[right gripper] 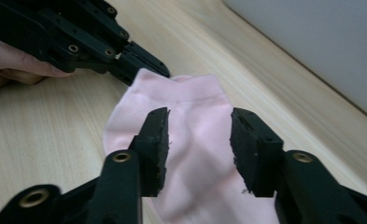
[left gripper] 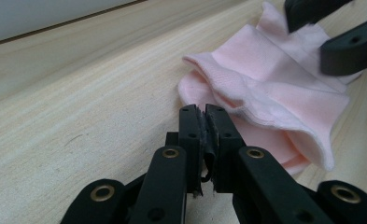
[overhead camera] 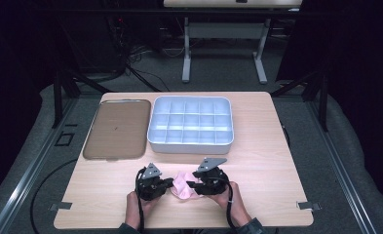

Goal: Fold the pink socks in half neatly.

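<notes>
Black jaws of the left gripper (left gripper: 204, 135) sit pressed together beside the pink sock (left gripper: 270, 98), at the table's (overhead camera: 257, 161) near edge.
Right gripper (right gripper: 199, 144) is spread over it, gripping nothing; best it re-pinches one hem cleanly, no bunching.

— What sits between the jaws? 
— A pale pink sock (right gripper: 190, 154), lying flat on a light wooden table (right gripper: 45, 140). The right gripper (right gripper: 199, 144) hangs over it, its two black jaws parted, with the fabric showing in the gap and no pad pressing on it.

— And across the sock? 
— The left gripper (right gripper: 146, 65) reaches in from the upper left, its black jaws drawn together at the sock's far edge, beside the ribbed cuff. A hand (right gripper: 13, 63) holds that gripper at the left border.

— Anything behind? 
— A pale grey wall (right gripper: 312, 42) of some container runs along the table at upper right.
</notes>
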{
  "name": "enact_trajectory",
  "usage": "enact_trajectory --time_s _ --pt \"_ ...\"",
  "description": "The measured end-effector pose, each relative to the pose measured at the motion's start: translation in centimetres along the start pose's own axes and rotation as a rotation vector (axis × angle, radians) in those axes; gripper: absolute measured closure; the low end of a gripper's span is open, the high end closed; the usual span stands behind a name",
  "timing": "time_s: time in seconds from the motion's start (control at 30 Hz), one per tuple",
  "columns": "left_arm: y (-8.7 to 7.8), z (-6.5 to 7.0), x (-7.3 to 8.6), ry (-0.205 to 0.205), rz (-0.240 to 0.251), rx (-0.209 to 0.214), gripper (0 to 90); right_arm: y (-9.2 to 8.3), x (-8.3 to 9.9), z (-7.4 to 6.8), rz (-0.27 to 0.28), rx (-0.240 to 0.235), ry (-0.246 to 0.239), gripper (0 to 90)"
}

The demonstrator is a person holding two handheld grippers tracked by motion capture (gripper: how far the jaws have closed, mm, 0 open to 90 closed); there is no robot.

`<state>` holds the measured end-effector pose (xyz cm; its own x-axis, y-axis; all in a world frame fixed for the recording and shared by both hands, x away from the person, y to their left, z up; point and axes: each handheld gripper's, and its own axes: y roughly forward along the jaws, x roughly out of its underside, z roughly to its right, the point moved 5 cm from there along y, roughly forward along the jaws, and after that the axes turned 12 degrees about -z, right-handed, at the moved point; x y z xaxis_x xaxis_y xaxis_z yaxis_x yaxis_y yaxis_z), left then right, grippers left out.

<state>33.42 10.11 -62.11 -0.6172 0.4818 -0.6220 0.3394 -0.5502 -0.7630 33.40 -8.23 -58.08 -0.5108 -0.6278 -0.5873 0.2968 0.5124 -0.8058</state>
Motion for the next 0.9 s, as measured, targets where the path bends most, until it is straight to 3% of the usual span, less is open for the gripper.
enact_trajectory --time_s 0.33,0.63,0.73,0.9 --pt "0.0 0.0 0.0 -0.001 0.001 0.000 85.2 -2.6 2.9 3.0 -0.021 0.078 0.130 52.7" --pt "0.0 0.0 0.0 -0.001 0.000 -0.001 85.3 -2.9 5.5 5.1 -0.086 0.161 0.206 57.1" --pt "0.0 0.0 0.0 -0.001 0.000 0.000 85.3 -2.7 6.2 5.5 -0.092 0.160 0.236 58.3" --pt "0.0 0.0 0.0 -0.001 0.000 0.000 85.3 -2.2 6.8 5.8 -0.116 0.149 0.244 60.5"
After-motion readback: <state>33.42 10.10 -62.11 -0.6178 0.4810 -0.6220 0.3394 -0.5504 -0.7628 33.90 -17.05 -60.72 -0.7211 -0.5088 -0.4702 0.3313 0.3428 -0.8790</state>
